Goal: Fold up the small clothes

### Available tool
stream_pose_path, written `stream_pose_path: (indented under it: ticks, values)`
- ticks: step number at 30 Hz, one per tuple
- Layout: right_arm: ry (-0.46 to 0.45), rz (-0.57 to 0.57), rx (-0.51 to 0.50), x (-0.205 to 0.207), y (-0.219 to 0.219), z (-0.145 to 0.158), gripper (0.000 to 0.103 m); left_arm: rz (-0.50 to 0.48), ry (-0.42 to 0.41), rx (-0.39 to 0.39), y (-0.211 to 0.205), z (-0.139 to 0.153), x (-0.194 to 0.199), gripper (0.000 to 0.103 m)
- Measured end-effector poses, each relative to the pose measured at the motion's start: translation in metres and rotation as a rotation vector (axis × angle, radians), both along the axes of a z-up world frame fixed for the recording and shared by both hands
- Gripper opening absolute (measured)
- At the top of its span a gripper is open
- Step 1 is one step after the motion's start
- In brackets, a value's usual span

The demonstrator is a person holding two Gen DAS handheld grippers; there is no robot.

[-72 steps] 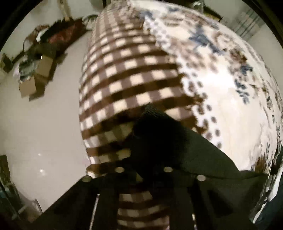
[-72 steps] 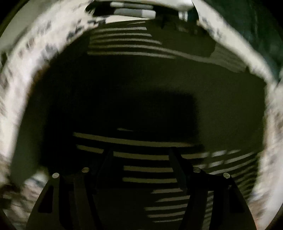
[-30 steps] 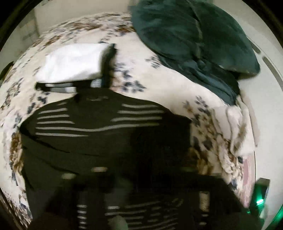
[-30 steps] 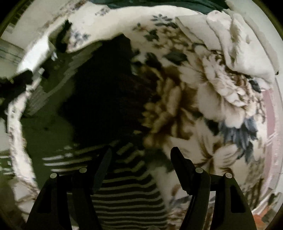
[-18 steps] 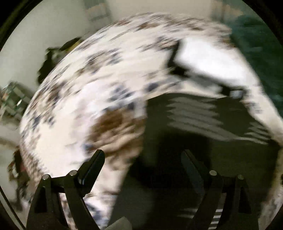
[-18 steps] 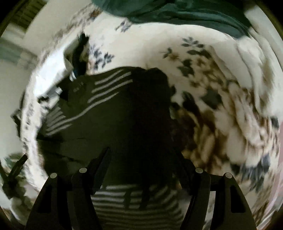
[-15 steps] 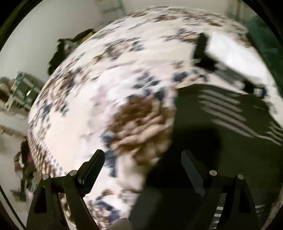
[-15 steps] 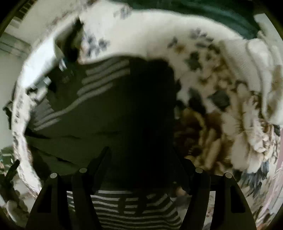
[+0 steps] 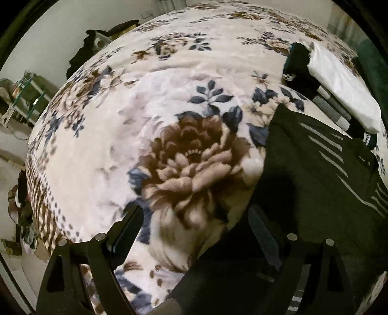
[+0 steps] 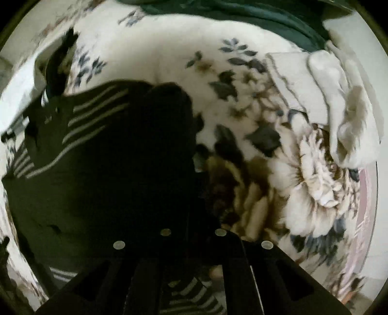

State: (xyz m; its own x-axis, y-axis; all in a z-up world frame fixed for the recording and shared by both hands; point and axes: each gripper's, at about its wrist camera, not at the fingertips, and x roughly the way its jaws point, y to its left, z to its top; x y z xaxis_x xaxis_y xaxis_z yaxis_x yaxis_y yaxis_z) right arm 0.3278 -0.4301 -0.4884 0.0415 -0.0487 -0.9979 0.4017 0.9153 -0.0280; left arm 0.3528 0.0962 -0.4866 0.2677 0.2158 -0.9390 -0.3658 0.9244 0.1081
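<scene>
A small black garment with thin white stripes [image 9: 315, 174] lies on the floral blanket [image 9: 145, 121]. In the left wrist view it fills the right side and lower middle. My left gripper [image 9: 194, 223] is open and empty, over the garment's left edge and the brown flower. In the right wrist view the same garment [image 10: 101, 155] covers the left half. My right gripper [image 10: 191, 215] is shut on the garment's dark right edge, which bunches between the fingers.
A folded pile topped with white cloth [image 9: 344, 92] lies at the far right behind the garment. A dark green quilt [image 10: 242, 12] lies at the back. A cream towel [image 10: 344, 116] is bunched at the right. The bed edge and floor clutter [image 9: 21, 101] are at the left.
My right gripper was open over the garment's edge and has now shut on it. My left gripper has let go of the garment, opened and swung left over the blanket.
</scene>
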Motion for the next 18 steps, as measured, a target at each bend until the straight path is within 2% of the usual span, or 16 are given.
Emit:
stream_pose_path:
  ticks: [1, 2, 4, 6, 8, 10, 12, 13, 15, 16, 18]
  values:
    - [0.004, -0.001, -0.007, 0.002, 0.001, 0.007, 0.016, -0.009, 0.000, -0.005, -0.001, -0.002, 0.003, 0.088]
    - [-0.016, -0.015, -0.009, 0.002, 0.001, 0.017, 0.028, -0.013, 0.001, -0.009, -0.002, -0.003, 0.005, 0.088]
    - [-0.086, -0.047, 0.006, 0.004, 0.002, 0.038, 0.044, -0.015, 0.005, -0.018, -0.003, -0.006, 0.010, 0.088]
    - [-0.129, -0.052, 0.047, 0.008, 0.009, 0.049, 0.045, -0.016, 0.002, -0.035, -0.005, -0.008, 0.017, 0.088]
    - [-0.145, -0.023, 0.114, 0.016, 0.025, 0.048, 0.045, -0.037, -0.004, -0.043, -0.010, -0.010, 0.027, 0.088]
    - [-0.123, 0.040, 0.169, 0.029, 0.051, 0.033, 0.045, -0.063, 0.003, -0.026, -0.015, -0.014, 0.035, 0.088]
    - [-0.079, 0.103, 0.211, 0.038, 0.072, 0.012, 0.045, -0.102, 0.068, 0.028, -0.020, -0.030, 0.041, 0.088]
    - [-0.039, 0.124, 0.214, 0.041, 0.079, -0.003, 0.045, -0.110, 0.117, 0.049, -0.020, -0.041, 0.040, 0.088]
    - [0.024, 0.123, 0.128, 0.041, 0.081, -0.025, 0.045, -0.117, 0.166, 0.038, -0.012, -0.062, 0.028, 0.091]
    - [0.035, 0.104, 0.082, 0.040, 0.076, -0.032, 0.045, -0.114, 0.165, 0.026, -0.007, -0.065, 0.022, 0.091]
    - [0.044, 0.053, 0.062, 0.037, 0.065, -0.039, 0.044, -0.095, 0.132, -0.036, 0.003, -0.064, 0.012, 0.091]
